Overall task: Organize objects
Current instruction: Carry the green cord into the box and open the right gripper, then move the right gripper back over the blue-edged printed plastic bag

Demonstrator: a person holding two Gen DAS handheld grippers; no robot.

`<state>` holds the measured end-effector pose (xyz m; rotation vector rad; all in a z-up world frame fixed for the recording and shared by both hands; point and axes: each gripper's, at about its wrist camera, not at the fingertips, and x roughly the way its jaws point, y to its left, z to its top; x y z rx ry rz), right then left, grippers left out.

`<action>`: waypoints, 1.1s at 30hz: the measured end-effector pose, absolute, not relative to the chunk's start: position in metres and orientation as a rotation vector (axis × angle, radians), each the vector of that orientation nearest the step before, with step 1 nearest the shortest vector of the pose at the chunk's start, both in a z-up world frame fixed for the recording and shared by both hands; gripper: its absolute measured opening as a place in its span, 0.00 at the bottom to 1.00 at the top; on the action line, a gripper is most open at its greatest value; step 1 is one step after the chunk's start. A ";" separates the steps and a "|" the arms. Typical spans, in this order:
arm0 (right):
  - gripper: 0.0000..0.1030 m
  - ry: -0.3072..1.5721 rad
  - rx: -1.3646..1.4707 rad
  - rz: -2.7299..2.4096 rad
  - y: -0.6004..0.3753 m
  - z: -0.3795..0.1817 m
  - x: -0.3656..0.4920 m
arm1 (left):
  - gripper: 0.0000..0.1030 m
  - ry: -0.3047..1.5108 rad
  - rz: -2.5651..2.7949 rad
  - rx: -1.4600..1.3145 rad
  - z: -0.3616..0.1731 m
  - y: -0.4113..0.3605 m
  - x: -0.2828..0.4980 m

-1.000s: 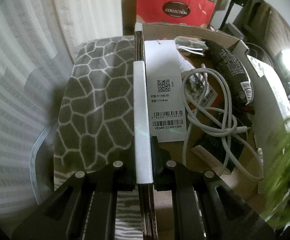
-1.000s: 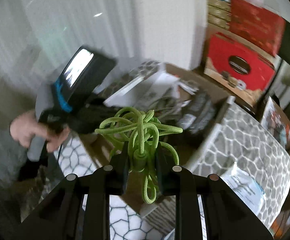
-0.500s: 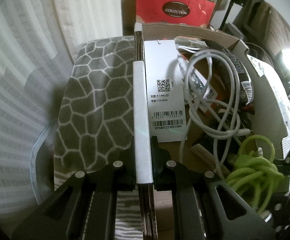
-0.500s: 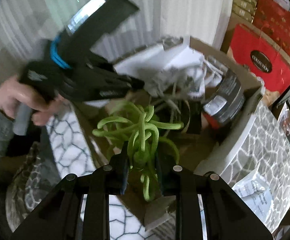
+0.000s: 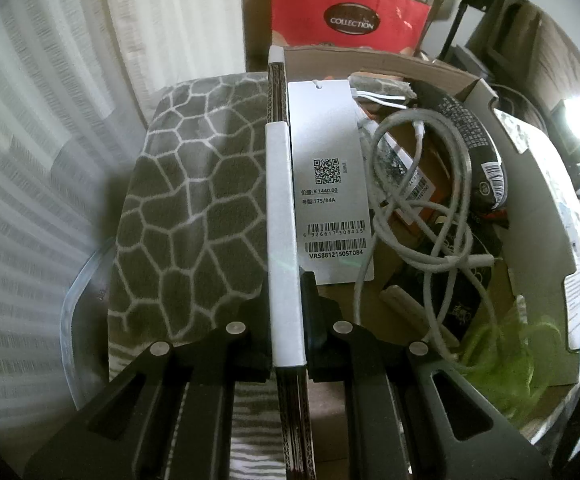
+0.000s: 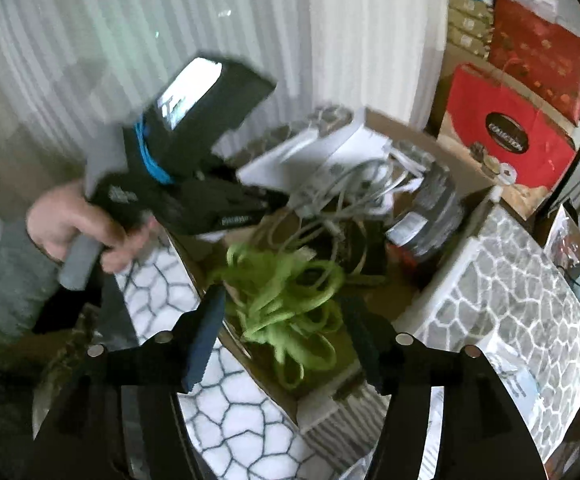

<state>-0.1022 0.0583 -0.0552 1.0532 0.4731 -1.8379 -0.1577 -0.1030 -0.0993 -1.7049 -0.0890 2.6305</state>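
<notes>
Letting go of the green rope (image 6: 290,304) over the cardboard box (image 5: 538,264): right claw (image 6: 285,340) just opening, now spread wide, rope lying loose in the box's near corner beside the white cable (image 5: 430,216). Lifting straight up, slowly, not snagging a loop. Left claw (image 5: 287,316) pinching the box wall (image 5: 283,216), steadying it.

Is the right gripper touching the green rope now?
Apart. The right wrist view shows the right gripper open, its jaws clear of the green rope in the cardboard box.
</notes>
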 end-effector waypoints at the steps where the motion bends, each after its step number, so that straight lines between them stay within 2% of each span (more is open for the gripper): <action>1: 0.63 0.456 1.048 -1.848 0.062 -0.050 -0.104 | 0.10 -0.088 2.631 -1.705 -0.099 -0.103 -0.158; 13: 0.64 0.356 1.179 -2.115 0.133 -0.032 -0.149 | 0.10 -0.083 2.632 -1.706 -0.100 -0.103 -0.159; 21: 0.64 0.346 1.281 -2.249 0.184 -0.048 -0.170 | 0.10 -0.081 2.633 -1.707 -0.100 -0.103 -0.159; 33: 0.64 0.213 1.516 -2.394 0.260 -0.090 -0.204 | 0.10 -0.079 2.634 -1.708 -0.100 -0.103 -0.159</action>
